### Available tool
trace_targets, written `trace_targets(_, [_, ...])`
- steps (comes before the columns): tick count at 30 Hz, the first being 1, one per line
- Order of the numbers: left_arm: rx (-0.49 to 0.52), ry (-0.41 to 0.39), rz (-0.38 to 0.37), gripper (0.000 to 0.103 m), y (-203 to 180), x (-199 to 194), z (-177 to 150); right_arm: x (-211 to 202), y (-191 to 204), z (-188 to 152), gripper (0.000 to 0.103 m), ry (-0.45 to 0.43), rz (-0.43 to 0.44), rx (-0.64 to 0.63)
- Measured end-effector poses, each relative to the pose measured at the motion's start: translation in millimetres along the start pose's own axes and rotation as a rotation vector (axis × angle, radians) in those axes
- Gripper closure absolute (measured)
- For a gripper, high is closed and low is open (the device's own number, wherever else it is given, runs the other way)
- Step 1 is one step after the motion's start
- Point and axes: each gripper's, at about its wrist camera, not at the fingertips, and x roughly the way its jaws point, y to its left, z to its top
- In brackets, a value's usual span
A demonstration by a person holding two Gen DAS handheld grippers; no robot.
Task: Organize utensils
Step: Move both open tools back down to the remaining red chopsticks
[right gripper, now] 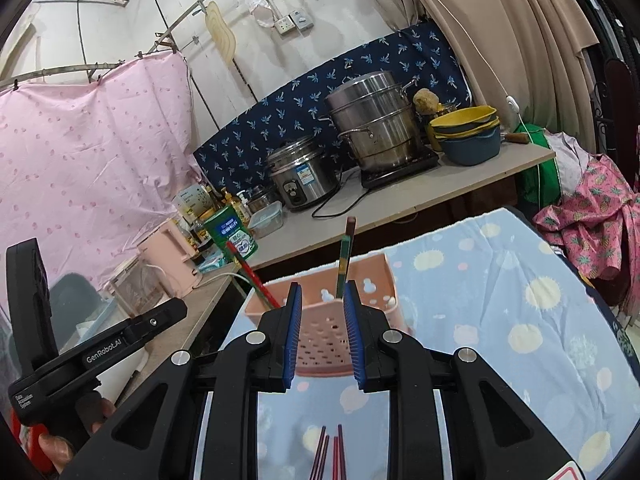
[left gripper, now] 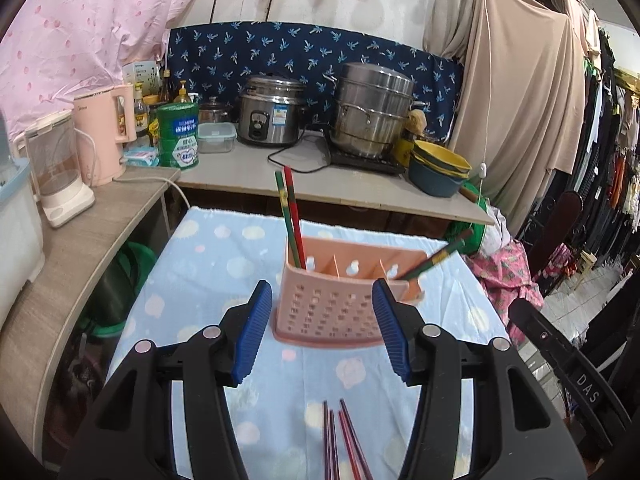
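Ahead, pink holder (left gripper: 344, 304) stands between left tool (left gripper: 324, 332) fingers.

Loose chopsticks (left gripper: 340, 440) on the cloth cut off by the lower edge in both wrist views, lengths unseen. Lower ends of upright chopsticks (left gripper: 291, 220) hidden inside the pink holder (left gripper: 340, 308). Front wall of holder partly masked by blue fingers (right gripper: 294, 332) in right view. Cooker label (left gripper: 280, 114) too small to read.
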Motion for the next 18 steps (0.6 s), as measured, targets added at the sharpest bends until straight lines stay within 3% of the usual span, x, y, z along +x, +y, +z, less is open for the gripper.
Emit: trace_targets(18, [0.004,0.231,0.014,0.053,20.9,-19.1,-150.2,-63.6,-16.2,-145.4,0.081,0.267,-0.072,-0.047])
